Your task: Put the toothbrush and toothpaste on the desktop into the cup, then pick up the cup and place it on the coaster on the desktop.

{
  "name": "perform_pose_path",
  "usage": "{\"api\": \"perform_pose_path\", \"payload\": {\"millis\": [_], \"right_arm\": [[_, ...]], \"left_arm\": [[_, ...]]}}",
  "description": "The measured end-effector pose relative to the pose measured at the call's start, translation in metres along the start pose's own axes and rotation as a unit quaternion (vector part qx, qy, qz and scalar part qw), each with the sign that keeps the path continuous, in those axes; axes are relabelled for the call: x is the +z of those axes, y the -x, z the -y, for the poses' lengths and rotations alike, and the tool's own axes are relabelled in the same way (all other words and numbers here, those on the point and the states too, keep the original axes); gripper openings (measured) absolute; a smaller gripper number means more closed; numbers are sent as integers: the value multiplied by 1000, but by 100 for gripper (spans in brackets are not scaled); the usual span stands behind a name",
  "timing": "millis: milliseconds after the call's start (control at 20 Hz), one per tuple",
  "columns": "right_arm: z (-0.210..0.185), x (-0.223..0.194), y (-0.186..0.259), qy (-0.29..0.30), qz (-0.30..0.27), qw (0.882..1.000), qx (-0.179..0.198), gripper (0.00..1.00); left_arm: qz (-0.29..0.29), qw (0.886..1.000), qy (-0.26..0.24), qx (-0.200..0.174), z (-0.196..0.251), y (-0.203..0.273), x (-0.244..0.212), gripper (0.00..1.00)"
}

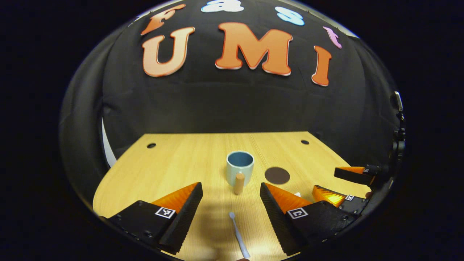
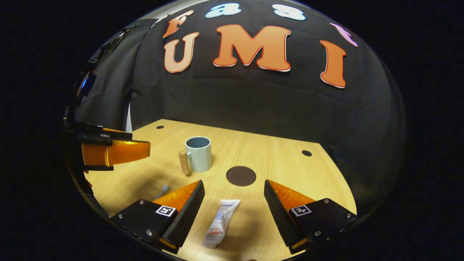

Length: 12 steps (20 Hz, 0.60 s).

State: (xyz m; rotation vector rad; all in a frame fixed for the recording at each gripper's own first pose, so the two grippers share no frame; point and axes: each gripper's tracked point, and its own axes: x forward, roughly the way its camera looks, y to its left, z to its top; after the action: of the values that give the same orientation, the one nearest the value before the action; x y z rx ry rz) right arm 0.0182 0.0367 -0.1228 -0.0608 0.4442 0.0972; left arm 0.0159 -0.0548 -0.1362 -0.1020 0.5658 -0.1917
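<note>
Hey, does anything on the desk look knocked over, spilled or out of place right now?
Nothing stands out. The cup stands upright and empty, the coaster lies bare beside it, and the toothbrush and toothpaste lie flat on the desk.

The toothpaste tube (image 2: 220, 222) is showing printed lettering, too small to be read; square coded markers are sitting on the gripper fingers (image 2: 164, 210), carrying no readable text
</note>
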Motion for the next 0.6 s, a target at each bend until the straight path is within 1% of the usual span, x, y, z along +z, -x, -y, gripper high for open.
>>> {"api": "perform_pose_path", "payload": {"millis": [50, 150, 200, 250, 300, 350, 450, 500, 550, 600], "right_arm": [[0, -7, -4, 4, -17, 1000, 1, 99], [-2, -15, -11, 4, -45, 999, 6, 99], [-2, -19, -13, -3, -60, 998, 11, 97], [-2, -22, -13, -16, -79, 997, 16, 96], [-3, -27, -14, -32, -102, 994, 24, 92], [-5, -35, -17, -51, -127, 990, 35, 90], [-10, -52, -20, -83, -179, 979, 48, 85], [-12, -58, -22, -96, -202, 973, 53, 77], [-15, -64, -22, -111, -227, 966, 59, 80], [-17, -71, -22, -122, -252, 958, 62, 76]], "left_arm": [[-38, 999, 7, -8, 2, -1, -17, 96], [-94, 995, 23, -22, 8, -6, -43, 96], [-131, 991, 26, -23, 8, -8, -58, 97], [-155, 987, 30, -24, 7, -10, -68, 95], [-176, 984, 34, -22, 6, -14, -77, 95], [-197, 979, 38, -19, 6, -14, -84, 93], [-227, 973, 45, -15, 3, -17, -94, 93], [-239, 970, 49, -13, 2, -20, -98, 94], [-258, 965, 48, -9, 0, -20, -104, 91], [-272, 961, 52, -7, -1, -22, -110, 91]]}}
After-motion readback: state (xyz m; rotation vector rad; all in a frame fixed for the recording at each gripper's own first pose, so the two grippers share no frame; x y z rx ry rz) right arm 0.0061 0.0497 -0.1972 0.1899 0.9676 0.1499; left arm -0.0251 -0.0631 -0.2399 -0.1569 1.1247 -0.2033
